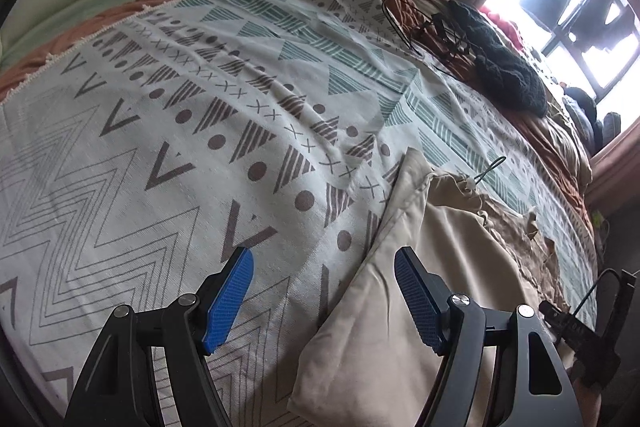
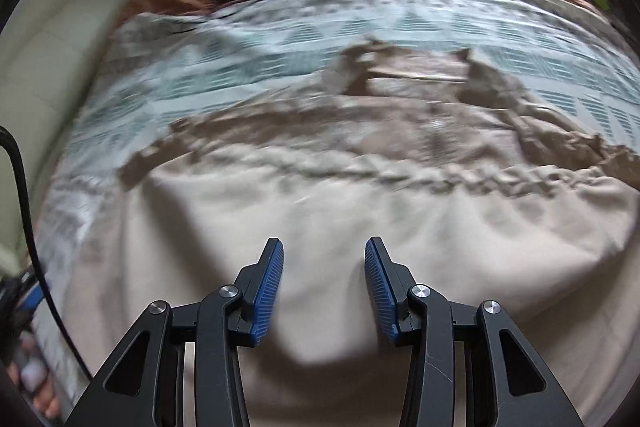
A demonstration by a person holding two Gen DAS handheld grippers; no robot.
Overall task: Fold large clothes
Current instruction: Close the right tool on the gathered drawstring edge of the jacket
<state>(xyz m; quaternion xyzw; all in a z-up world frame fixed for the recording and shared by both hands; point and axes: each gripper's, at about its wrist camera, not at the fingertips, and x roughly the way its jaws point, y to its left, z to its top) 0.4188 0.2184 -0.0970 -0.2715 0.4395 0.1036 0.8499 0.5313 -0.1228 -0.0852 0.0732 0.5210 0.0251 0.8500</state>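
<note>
The beige garment [image 2: 320, 211] lies spread on the bed, on top of a patterned blanket [image 1: 168, 131], with its plain pale part near and a darker, crumpled lacy part [image 2: 420, 115] at the far side. The left hand-held gripper [image 1: 324, 291] hangs over the garment's left edge with its jaws wide apart and nothing between them; one pad is over the blanket, the other over the beige cloth. The right hand-held gripper [image 2: 324, 283] is over the near middle of the garment, jaws partly apart and empty, and its view is blurred, so the cloth's fine folds are hard to read. The main risk, as I judge it, is that the left jaws straddle the edge and pinch blanket together with garment, so that a lift drags the bedding along. The right one could close on flat cloth in the middle and catch only one layer, or bunch it, giving a crooked fold. The crumpled far part may snag or stay rumpled inside the fold. A dark knit [image 1: 508, 67] and loose cords [image 1: 420, 27] lie well apart at the far right, unlikely to interfere.
</note>
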